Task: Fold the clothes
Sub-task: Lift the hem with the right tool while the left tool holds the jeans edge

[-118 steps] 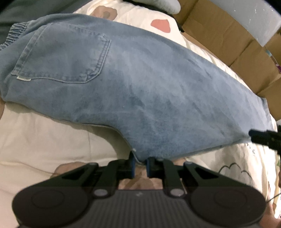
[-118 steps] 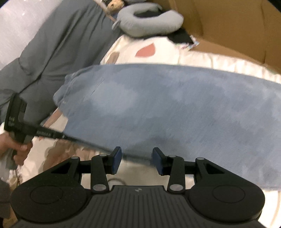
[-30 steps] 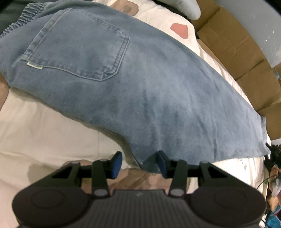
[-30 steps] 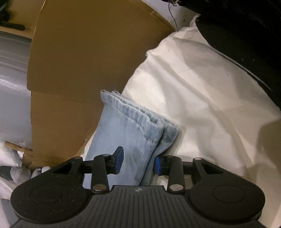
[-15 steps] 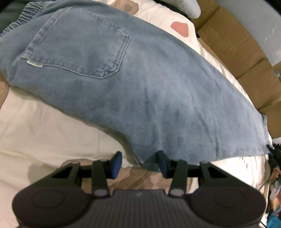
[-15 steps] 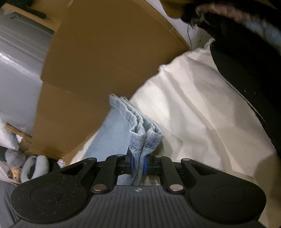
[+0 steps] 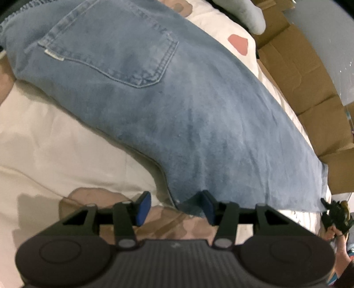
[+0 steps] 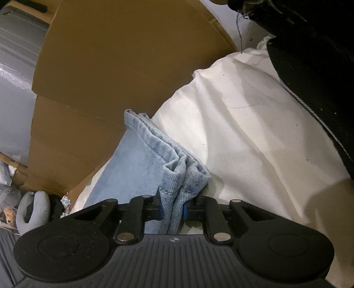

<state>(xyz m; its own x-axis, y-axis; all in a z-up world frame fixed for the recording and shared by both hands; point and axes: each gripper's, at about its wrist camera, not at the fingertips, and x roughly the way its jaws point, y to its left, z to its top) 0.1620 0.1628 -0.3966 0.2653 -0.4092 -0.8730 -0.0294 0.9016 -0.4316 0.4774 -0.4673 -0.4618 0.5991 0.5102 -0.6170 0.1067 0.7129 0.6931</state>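
Left wrist cam first: I'm looking down over the jeans, which are laid out folded lengthwise on the cream bedsheet, back pocket up top and the leg running off toward the lower right. My left gripper has its jaws spread, and they've just been opening a bit more. The crotch corner of the denim sits between the blue pads, up against the right one, but nothing is squeezing it, so it's loose there. Cardboard boxes line the far edge of the bed, and there's a grey neck pillow at the top. Way down at the lower right edge I can just spot the other gripper at the hem end, with a hand under it.

Right wrist cam: my right gripper is clamped tight on the bunched hem of the jeans; its jaws have just been closing and the layered denim is pinched right between them. The leg runs off to the left behind the hem, lying on the white sheet. A big cardboard panel stands behind it. Something dark fills the top right corner, can't tell what it is.
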